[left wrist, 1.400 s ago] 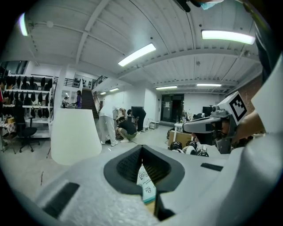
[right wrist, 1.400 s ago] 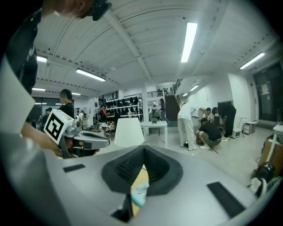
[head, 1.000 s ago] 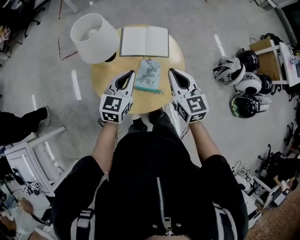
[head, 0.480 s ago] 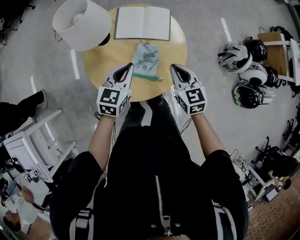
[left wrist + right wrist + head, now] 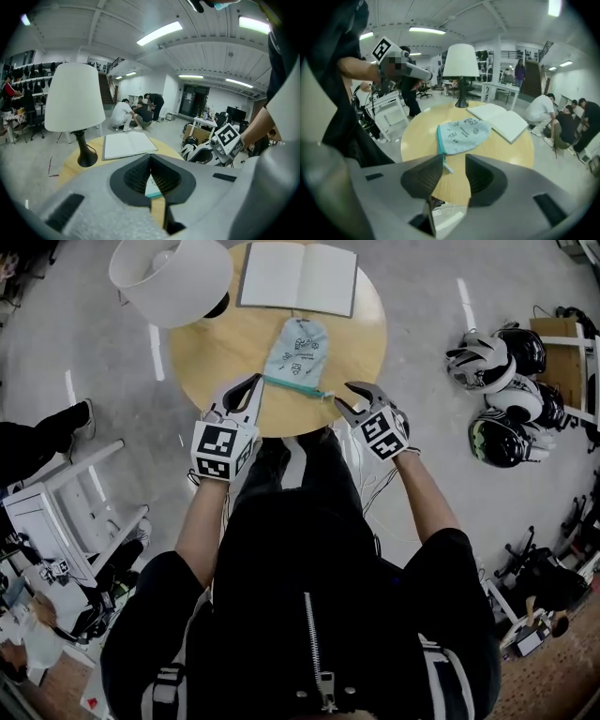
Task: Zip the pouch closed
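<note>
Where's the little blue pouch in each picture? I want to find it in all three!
Head view: the pouch lies near the top middle, on the round table, just below the open notebook.
Left gripper view: only a sliver of the pouch shows, low in the middle.
Right gripper view: the pouch lies right in the middle.
Shared landmark: the white lamp shows in all three.
</note>
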`<state>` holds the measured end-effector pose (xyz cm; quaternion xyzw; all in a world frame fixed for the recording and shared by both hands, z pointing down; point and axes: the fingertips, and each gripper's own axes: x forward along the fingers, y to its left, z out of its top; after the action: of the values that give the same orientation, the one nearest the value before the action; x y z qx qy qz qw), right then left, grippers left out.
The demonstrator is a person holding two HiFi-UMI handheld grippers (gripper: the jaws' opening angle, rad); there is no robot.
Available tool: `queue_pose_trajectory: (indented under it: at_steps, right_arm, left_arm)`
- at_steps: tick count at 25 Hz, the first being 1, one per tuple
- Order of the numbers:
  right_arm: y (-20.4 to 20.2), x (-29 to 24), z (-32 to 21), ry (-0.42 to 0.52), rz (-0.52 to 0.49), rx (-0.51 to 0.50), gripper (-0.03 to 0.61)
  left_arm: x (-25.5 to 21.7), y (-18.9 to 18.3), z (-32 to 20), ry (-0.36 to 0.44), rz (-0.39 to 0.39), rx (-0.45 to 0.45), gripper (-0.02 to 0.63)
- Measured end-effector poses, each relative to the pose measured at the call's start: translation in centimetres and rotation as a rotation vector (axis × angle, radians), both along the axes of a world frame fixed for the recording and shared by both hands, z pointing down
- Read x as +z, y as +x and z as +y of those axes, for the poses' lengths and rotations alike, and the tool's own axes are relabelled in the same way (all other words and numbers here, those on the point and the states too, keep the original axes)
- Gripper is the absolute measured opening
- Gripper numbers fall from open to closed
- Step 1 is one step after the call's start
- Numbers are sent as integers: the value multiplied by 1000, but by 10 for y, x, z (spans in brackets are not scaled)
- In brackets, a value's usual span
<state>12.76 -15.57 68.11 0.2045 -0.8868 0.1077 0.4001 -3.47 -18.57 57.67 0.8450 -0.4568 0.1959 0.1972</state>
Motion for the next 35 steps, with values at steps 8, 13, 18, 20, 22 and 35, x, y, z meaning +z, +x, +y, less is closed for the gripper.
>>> queue_pose_trajectory:
  at_steps: [8, 13, 18, 20, 22, 35]
  right_arm:
    - [-15, 51, 15, -11, 164, -313, 143]
    - [-22, 70, 19, -17, 226, -420, 140]
    - [-21, 83, 21, -45, 281, -452, 26]
    - [-22, 80, 23, -61, 276, -443, 20]
    - [-25, 75, 25, -75, 260, -425, 18]
    - [-71, -7, 9, -180, -8, -150, 17]
  left_arm:
    - [9, -25, 19, -39, -18, -97, 2]
    - [16, -42, 30, -68, -26, -144, 2]
    - [22, -53, 34, -78, -27, -164, 2]
    - [22, -55, 33, -77, -25, -158, 2]
    - [21, -57, 31, -72, -25, -149, 2]
    - [-8, -71, 25, 21, -27, -89, 2]
